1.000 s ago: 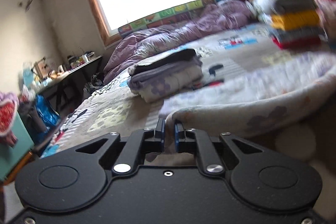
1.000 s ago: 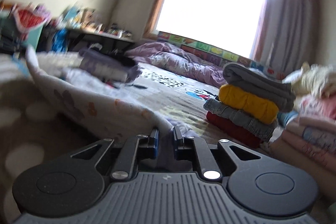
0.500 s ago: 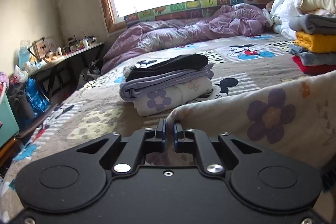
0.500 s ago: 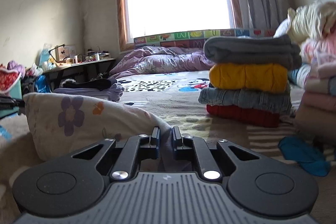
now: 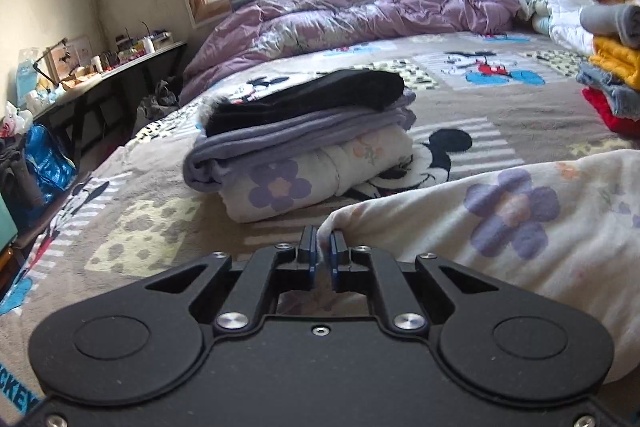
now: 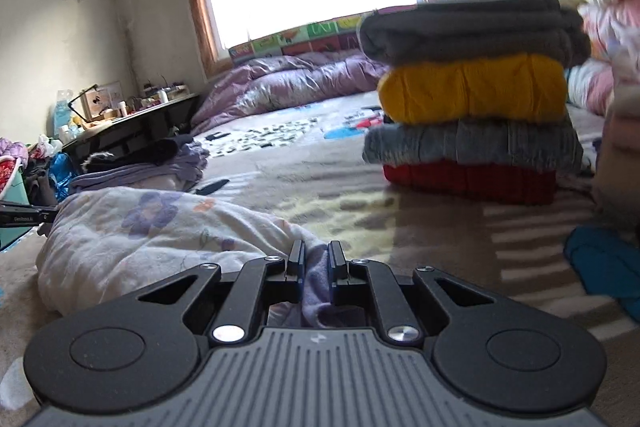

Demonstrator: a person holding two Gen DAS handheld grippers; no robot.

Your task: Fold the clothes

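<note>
Now the left gripper (image 5: 323, 247) pinches one edge of the white floral garment (image 5: 520, 211), and the right gripper (image 6: 317, 261) is clenched on its other end, where a purple fold sits between the fingers. Between both grippers the garment lies bunched on the bed (image 5: 500, 115). Ahead of the left gripper stands a folded pile (image 5: 304, 143); ahead and right of the right gripper, a colourful stack (image 6: 472, 99).

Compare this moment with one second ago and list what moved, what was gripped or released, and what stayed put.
The floral garment has come down: a second ago it hung stretched and lifted between the grippers, now it lies bunched on the bed blanket. Nothing was released: the left gripper and the right gripper stay shut on its edges. The small folded pile and the sweater stack stayed where they were.
</note>
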